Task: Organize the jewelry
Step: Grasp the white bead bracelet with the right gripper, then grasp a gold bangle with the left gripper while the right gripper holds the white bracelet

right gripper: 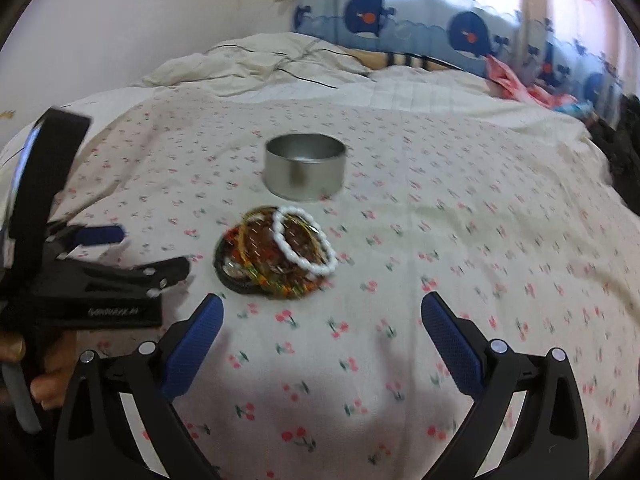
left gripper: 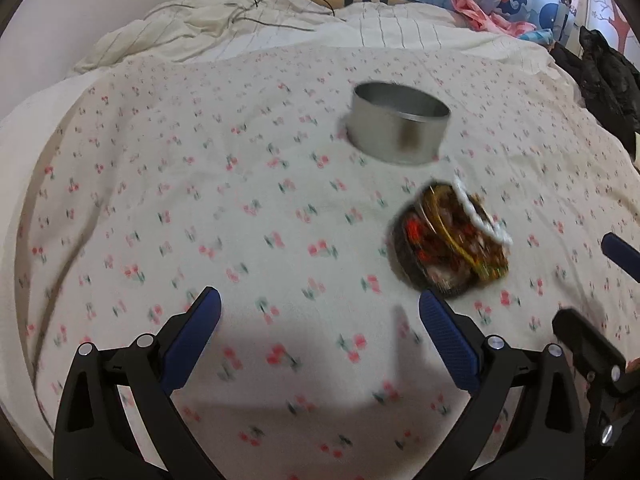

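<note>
Left gripper [left gripper: 320,304]: fingers spread wide with nothing between them, only bare bedspread under the gap. In the right wrist view its black body fills the left edge, and only one blue pad shows.

Hand [right gripper: 48,384]: a few fingers show at the lower left of the right wrist view, wrapped round a handle and cut off by the frame.

Bedspread [left gripper: 200,200]: pale cloth with small cherry prints. It is open and flat left of the tin and in front of both grippers, and its near edge is out of frame.

Tin [right gripper: 305,166]: a round metal container, upright, open-topped, standing alone on the cloth. Its inside looks bare, though blur hides the floor.

Jewelry pile [right gripper: 276,256]: bangles and bead strings stacked in a heap just in front of the tin, apart from it. A white bead bracelet [right gripper: 306,246] lies on top, tilted. Single pieces in the heap are too smeared to sort.

Right gripper [right gripper: 322,314]: fingers stand wide apart and hold nothing. The pile lies beyond the tips, nearer the left finger. In the left wrist view, parts of it show at the right edge.

Far edge: rumpled cream quilt [right gripper: 256,64] and a whale-print bumper [right gripper: 420,28] close off the back.

Dark clothing [left gripper: 600,76]: heaped at the right margin, partly cut off.
</note>
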A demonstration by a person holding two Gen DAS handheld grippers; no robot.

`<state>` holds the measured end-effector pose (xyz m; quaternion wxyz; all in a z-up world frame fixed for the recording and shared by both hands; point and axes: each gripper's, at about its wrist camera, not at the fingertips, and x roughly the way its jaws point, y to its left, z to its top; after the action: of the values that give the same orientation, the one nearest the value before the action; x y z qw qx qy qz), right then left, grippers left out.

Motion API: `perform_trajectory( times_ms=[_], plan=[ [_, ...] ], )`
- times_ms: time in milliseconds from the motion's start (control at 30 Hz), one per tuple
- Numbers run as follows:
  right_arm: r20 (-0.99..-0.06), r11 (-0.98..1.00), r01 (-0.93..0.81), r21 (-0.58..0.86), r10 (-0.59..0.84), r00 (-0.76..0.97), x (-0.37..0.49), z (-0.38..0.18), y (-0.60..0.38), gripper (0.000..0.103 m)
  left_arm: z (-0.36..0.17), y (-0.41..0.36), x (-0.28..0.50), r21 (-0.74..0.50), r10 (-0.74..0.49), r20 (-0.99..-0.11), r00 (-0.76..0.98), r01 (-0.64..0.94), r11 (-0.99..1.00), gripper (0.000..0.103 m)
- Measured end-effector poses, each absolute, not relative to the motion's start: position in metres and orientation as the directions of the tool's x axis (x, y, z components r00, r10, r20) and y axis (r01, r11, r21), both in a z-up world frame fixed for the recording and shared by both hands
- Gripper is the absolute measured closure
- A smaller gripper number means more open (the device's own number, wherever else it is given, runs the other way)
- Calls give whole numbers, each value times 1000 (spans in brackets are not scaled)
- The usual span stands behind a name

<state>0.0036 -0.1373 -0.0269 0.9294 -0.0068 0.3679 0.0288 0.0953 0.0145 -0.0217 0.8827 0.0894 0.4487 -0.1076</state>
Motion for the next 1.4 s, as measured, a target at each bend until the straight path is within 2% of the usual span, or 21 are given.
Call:
perform_trajectory(
  times_ms=[33, 167, 300, 433, 533, 567, 667, 833, 933, 1100, 1233, 1367, 1400],
  plan=[
    [-691, 997, -83, -10, 53, 720, 9, -26, -135, 24, -20, 16, 101, 65, -105, -809, 578, 265, 962, 8],
    [-729, 988, -153, -13, 95, 678, 34, -32, -136, 40, -24, 22, 115, 38, -106, -816, 568, 236, 971, 8],
    [-741, 981, -195, 4, 134, 658, 53, -37, -139, 44, -37, 24, 123, 17, -107, -844, 525, 225, 974, 8],
    [-734, 971, -237, 35, 186, 653, 66, -36, -138, 58, -36, 23, 123, 26, -102, -839, 535, 226, 974, 8],
    [-739, 967, -254, 25, 189, 647, 76, -40, -133, 62, -36, 22, 123, 20, -110, -838, 534, 232, 973, 8],
    [-747, 965, -261, 23, 190, 637, 79, -43, -131, 70, -36, 21, 122, 13, -117, -839, 532, 235, 972, 8],
    [-761, 961, -274, 30, 200, 618, 84, -51, -128, 80, -34, 20, 119, 18, -118, -834, 538, 241, 970, 8],
    [-773, 960, -280, 13, 187, 606, 88, -60, -124, 83, -32, 20, 119, 12, -129, -830, 543, 249, 968, 8],
    [-770, 965, -261, 18, 180, 612, 87, -57, -130, 95, -31, 19, 117, 11, -134, -827, 545, 254, 967, 8],
    [-746, 967, -230, 113, 235, 623, 87, -44, -146, 95, -25, 15, 112, 13, -157, -806, 571, 283, 959, 8],
    [-703, 957, -156, 246, 287, 650, 88, -31, -177, 95, -19, 6, 104, -98, -319, -781, 538, 399, 912, 8],
    [-662, 918, -77, 389, 337, 670, 90, -28, -210, 95, -16, -13, 92, -139, -429, -748, 507, 513, 847, 9],
    [-656, 912, -69, 404, 341, 673, 90, -28, -213, 95, -15, -16, 89, -157, -462, -736, 495, 539, 828, 16]
  ],
)
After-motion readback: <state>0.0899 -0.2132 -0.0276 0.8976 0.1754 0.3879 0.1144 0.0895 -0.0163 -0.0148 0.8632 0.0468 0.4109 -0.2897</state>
